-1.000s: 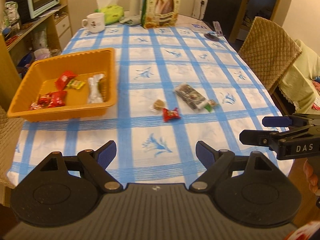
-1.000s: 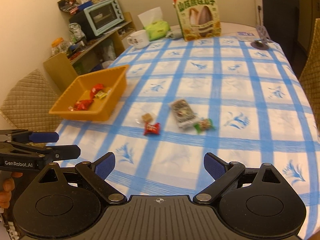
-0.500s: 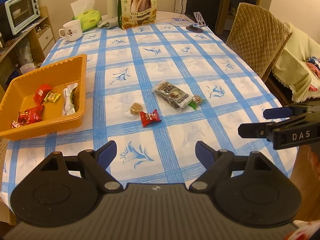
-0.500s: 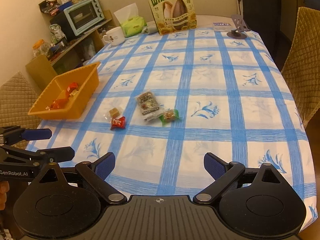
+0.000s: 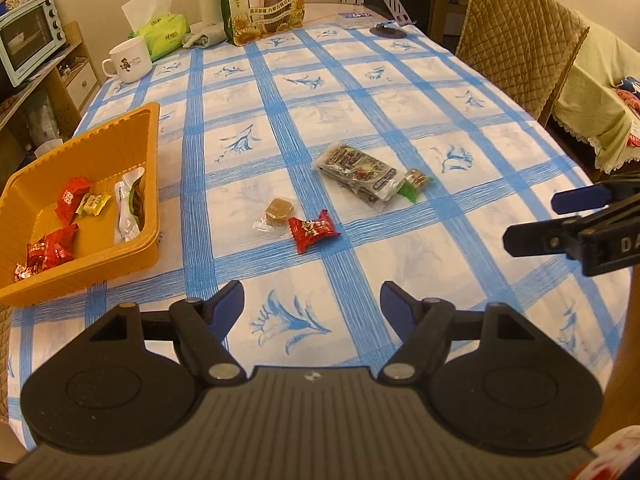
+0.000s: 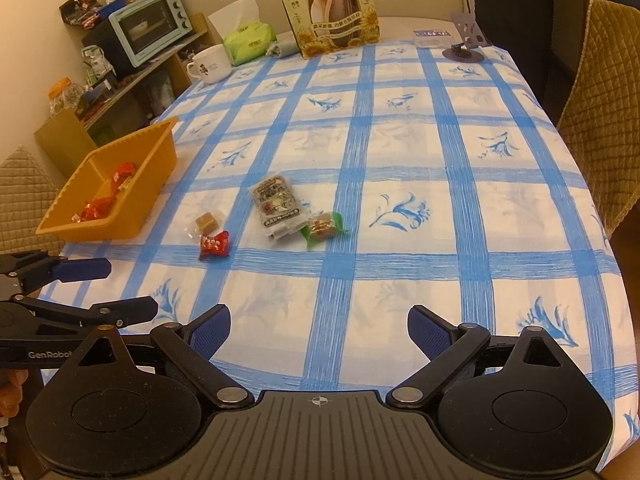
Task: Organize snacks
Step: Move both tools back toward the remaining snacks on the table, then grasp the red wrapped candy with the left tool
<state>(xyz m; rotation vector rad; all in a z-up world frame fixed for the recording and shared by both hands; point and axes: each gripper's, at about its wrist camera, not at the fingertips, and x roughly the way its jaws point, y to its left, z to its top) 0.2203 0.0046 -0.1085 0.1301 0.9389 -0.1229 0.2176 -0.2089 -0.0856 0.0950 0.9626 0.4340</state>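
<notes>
Snacks (4 wrapped) (image 5: 314, 230) loose beside orange basket (image 5: 154, 168); left claw (image 5: 312, 304) closing, empty; right claw (image 6: 319, 330) wide, empty.

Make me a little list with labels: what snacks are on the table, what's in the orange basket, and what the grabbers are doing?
loose on tablecloth: brown candy, red candy, dark snack packet, green-wrapped candy
orange basket: several red candies, a yellow one, a white packet
left gripper: jaws closing, nothing between them
right gripper: open, empty
far end of table: big sunflower seed bag, white mug, tissue pack
</notes>
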